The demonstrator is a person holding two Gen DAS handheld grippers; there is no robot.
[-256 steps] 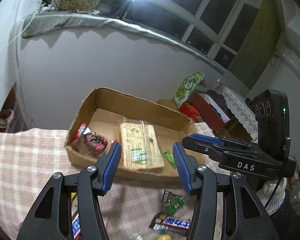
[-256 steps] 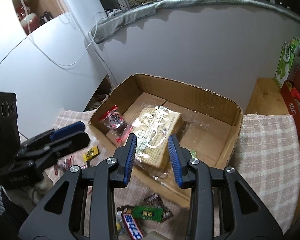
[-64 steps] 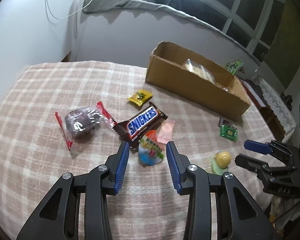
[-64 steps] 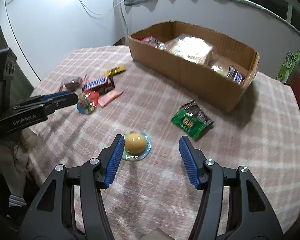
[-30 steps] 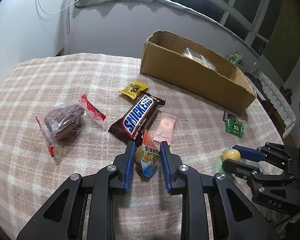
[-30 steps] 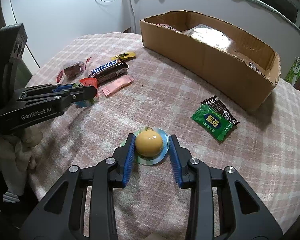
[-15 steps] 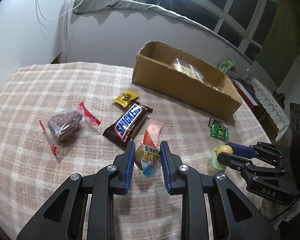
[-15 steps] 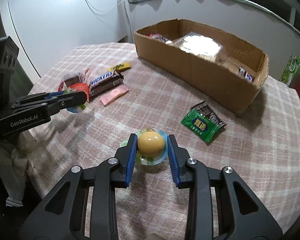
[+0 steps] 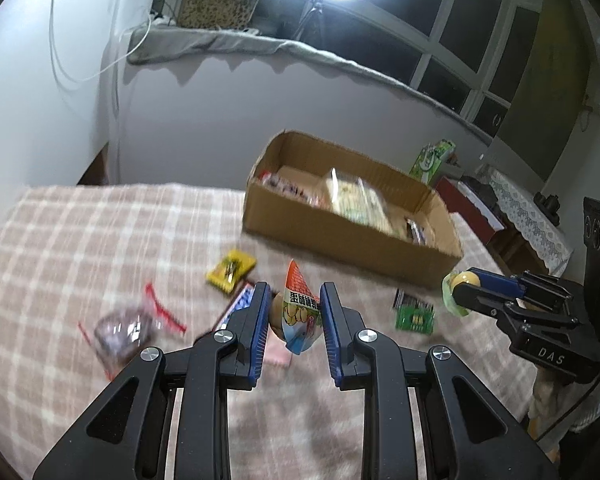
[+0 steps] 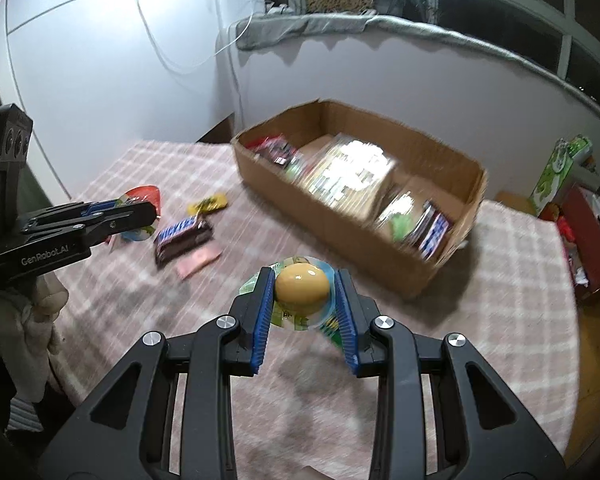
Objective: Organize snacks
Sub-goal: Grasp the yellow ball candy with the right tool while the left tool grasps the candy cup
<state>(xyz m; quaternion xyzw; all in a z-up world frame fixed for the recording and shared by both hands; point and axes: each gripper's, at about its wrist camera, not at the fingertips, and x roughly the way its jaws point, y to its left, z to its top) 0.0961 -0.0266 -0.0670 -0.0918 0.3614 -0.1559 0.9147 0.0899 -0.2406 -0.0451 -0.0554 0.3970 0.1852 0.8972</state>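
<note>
My left gripper (image 9: 294, 312) is shut on a jelly cup with a red, white and blue lid (image 9: 299, 314), held above the checked tablecloth. My right gripper (image 10: 304, 292) is shut on a yellow jelly cup with a green rim (image 10: 302, 285), also lifted. Each gripper shows in the other's view: the right one (image 9: 466, 286) at the right, the left one (image 10: 140, 210) at the left. The open cardboard box (image 9: 340, 236) (image 10: 340, 216) stands ahead, holding a cracker pack (image 10: 350, 178) and several small snacks.
On the cloth lie a yellow candy (image 9: 231, 269), a dark pastry in a red-edged wrapper (image 9: 126, 330), a Snickers bar (image 10: 182, 238), a pink packet (image 10: 198, 260) and a green packet (image 9: 414, 316). A green carton (image 10: 558, 170) and red boxes stand beyond the table's right edge.
Both grippers have risen with their jelly cups and moved toward the box. The views now look into the box from higher up.
</note>
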